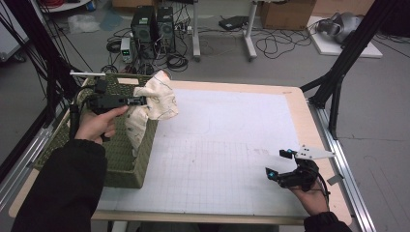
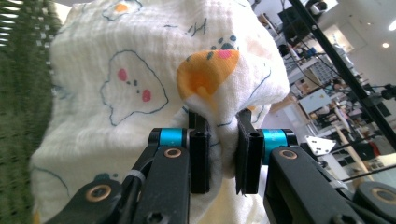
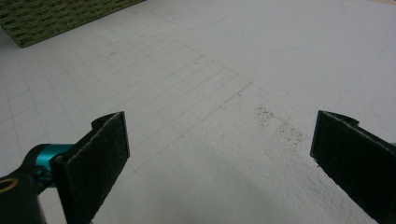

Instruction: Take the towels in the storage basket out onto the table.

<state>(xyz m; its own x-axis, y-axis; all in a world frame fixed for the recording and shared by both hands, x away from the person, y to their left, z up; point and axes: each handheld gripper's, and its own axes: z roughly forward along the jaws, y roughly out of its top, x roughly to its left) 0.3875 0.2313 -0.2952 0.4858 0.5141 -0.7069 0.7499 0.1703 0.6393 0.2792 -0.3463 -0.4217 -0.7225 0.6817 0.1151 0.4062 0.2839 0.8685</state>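
Cloth (image 1: 155, 99): a printed white piece, hanging over the near right corner of the green woven basket (image 1: 121, 159) on the table (image 1: 227, 130), part lifted clear. Step in hand, by judgement: drawing it out of the basket. Left gripper (image 2: 223, 156) pinches a fold, jaws nearly closed. Right gripper (image 1: 282, 164) rests wide open, empty, well apart. Next: lift it clear of the rim, then carry it over the mat.

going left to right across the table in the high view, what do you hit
green woven basket → left claw → printed cloth pinched in it → white gridded mat → right claw, open over the mat
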